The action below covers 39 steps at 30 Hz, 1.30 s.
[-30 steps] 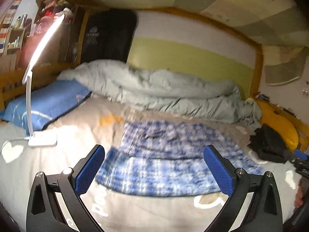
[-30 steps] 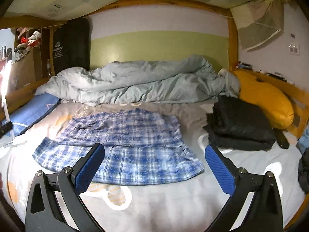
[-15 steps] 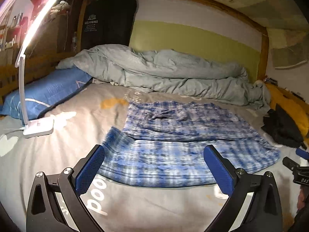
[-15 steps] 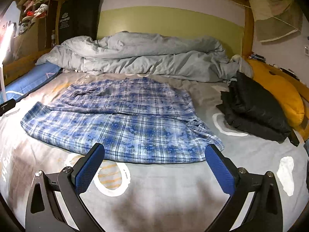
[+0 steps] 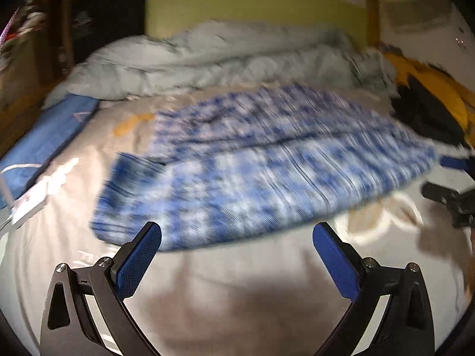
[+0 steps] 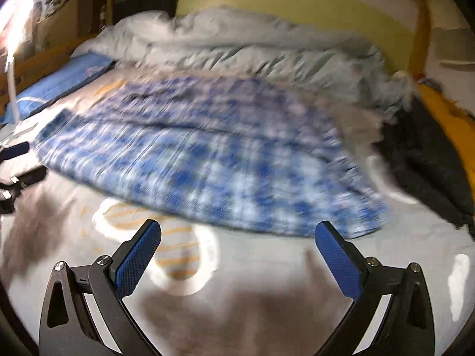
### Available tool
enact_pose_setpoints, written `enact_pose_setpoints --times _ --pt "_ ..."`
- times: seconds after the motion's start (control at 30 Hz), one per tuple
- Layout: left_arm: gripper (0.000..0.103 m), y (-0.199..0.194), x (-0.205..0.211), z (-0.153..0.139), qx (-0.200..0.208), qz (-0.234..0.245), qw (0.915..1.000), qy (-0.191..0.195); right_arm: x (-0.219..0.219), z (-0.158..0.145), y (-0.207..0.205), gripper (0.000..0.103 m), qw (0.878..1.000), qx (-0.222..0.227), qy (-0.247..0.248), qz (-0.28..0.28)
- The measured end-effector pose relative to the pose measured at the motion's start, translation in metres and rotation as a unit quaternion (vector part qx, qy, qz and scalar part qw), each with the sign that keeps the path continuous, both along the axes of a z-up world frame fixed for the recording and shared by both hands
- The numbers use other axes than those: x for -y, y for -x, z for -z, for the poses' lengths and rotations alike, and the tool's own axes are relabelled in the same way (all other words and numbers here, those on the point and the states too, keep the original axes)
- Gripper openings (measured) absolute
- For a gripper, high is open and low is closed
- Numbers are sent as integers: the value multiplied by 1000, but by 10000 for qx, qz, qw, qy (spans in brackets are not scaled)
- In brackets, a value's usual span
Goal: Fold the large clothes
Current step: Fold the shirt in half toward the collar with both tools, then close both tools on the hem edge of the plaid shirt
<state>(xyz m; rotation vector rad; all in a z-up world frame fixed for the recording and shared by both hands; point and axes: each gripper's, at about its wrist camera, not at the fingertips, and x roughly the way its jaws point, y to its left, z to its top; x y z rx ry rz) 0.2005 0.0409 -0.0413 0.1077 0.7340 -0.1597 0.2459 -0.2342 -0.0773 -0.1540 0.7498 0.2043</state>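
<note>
A blue and white plaid garment (image 5: 261,172) lies spread flat across the bed, blurred by motion in both views. My left gripper (image 5: 237,258) hovers open just before the garment's near hem, towards its left end, holding nothing. My right gripper (image 6: 237,256) is open too, low over the sheet in front of the plaid garment (image 6: 207,160), close to its near right corner. The right gripper (image 5: 454,190) shows at the right edge of the left wrist view, and the left gripper (image 6: 14,169) at the left edge of the right wrist view.
A rumpled grey duvet (image 5: 225,59) is heaped along the back wall. A blue pillow (image 5: 44,139) and a white lamp base (image 5: 29,201) sit at the left. Dark folded clothes (image 6: 424,163) and a yellow cushion (image 6: 448,124) lie on the right. The lit lamp (image 6: 12,29) glares far left.
Both grippers have dropped lower and moved nearer to the garment's front edge, so it fills more of each view. Both stay open. The garment lies as before.
</note>
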Motion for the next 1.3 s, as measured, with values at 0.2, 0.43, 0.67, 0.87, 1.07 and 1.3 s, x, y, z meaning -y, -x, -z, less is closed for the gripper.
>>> enact_pose_setpoints --times 0.2,0.43,0.67,0.87,1.07,1.3 --pt "102 -1 26 13 -261 404 9977 -483 -9 3 -7 103 9989 -151 108 -422" --pt "96 -33 28 35 -319 1 9928 -1151 -21 31 -38 102 9911 -518 1097 -543" --pt "91 -54 10 43 -348 -296 9905 -1294 10 39 -61 102 9916 -432 1222 5" --pt "91 -63 -9 44 -378 -664 9871 -1409 38 38 -73 98 9902 -368 1238 524" --pt "81 -61 -17 46 -52 -965 9748 -2010 54 38 -76 65 9894 -217 1215 761" --pt "8 -55 -23 34 240 -1007 9750 -1968 61 35 -70 6 9858 22 1365 975"
